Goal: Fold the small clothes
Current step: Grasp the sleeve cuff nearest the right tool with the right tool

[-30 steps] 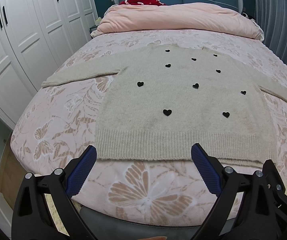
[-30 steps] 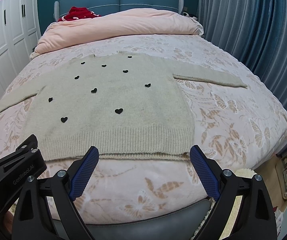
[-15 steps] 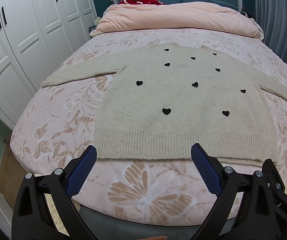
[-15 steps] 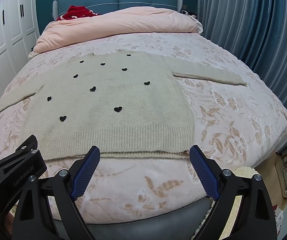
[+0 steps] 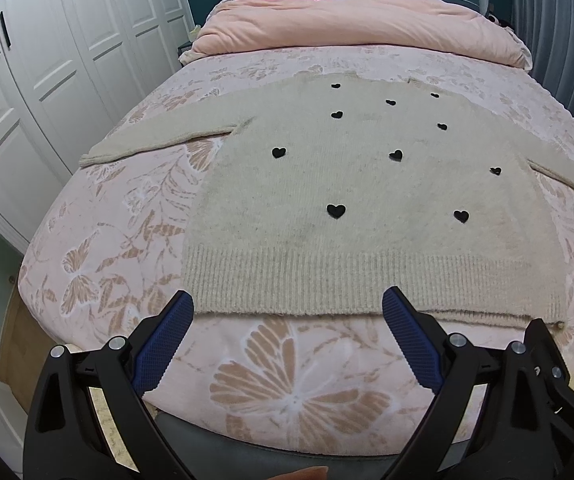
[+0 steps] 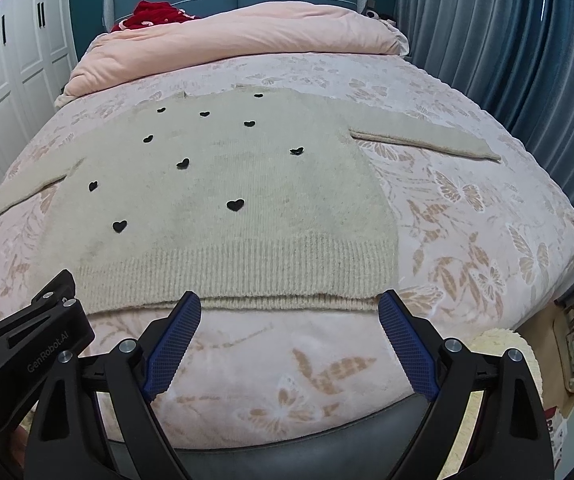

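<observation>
Beige fuzzy knit sweater with small black hearts [image 5: 351,184] lies spread flat, front up, on the pink butterfly-print bedspread [image 5: 295,392], both sleeves out to the sides, ribbed hem [image 5: 359,284] nearest the foot of the bed. Nothing folded yet.

Left gripper [image 5: 287,336] hovers just short of the hem, blue-padded jaws spread wide, nothing held. Right gripper [image 6: 289,336] same: wide apart, empty, tips near the hem's right half [image 6: 287,276].

Handling, judged: soft, limp, light knit; no stiffness, will sag and drape from wherever it's pinched. Fuzzy surface likely grips the textured pads well, low slip risk, but it may cling to the plush bedspread and drag it. Loose knit could stretch if pulled hard.

Best holds: the thicker ribbed hem corners, or left sleeve cuff [image 5: 87,156] and right sleeve cuff [image 6: 487,154] for folding sleeves in first. Pinch both layers, lift low.

Pink duvet [image 6: 239,36] piled at the head, well apart from the sweater.
</observation>
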A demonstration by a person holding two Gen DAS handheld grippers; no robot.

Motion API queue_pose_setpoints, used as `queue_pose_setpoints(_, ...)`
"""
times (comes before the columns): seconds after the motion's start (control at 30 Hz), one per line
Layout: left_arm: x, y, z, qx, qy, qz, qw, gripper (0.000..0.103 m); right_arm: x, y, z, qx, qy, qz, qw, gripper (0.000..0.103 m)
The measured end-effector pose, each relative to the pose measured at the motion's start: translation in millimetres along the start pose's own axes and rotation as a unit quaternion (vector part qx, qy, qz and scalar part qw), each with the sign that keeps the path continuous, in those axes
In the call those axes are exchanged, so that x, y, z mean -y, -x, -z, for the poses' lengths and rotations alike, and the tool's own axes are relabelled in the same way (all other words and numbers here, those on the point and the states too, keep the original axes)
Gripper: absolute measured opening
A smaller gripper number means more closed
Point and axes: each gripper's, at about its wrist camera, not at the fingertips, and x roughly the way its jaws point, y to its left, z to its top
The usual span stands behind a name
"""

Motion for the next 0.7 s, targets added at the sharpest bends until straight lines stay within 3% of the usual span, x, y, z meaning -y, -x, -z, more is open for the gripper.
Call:
queue_pose_setpoints(0.2, 14, -26, -8, -0.015, -0.013, -0.01, 0.9998, 0.093, -3, -30, -9, -0.02, 0.013, -0.001, 1.0, 0.09)
queue_pose_setpoints(0.27, 20, -36, -15, -0.018, -0.016, -0.008, 0.9997, 0.093, -1, -46, -17, -0.035, 0.012, -0.022, 0.999, 0.09)
queue_pose_setpoints(0.33, 24, -45, -25, -0.022, -0.012, 0.005, 0.9997, 0.094, 10, -68, -32, -0.056, 0.003, -0.074, 0.996, 0.09)
queue_pose_setpoints(0.4, 29, -53, -35, -0.02, -0.012, 0.008, 0.9997, 0.095, 34, -94, -53, -0.065, -0.017, -0.081, 0.994, 0.09)
queue_pose_setpoints(0.53, 35, -73, -54, -0.023, -0.021, 0.017, 0.9994, 0.095, 129, -156, -111, -0.063, -0.105, -0.034, 0.992, 0.09)
queue_pose_setpoints(0.63, 37, -85, -64, -0.026, -0.021, 0.019, 0.9993, 0.096, 225, -201, -153, -0.047, -0.201, -0.014, 0.978, 0.09)
queue_pose_setpoints(0.7, 38, -93, -68, -0.03, -0.02, 0.02, 0.9991, 0.097, 286, -227, -176, -0.039, -0.274, 0.001, 0.961, 0.09)
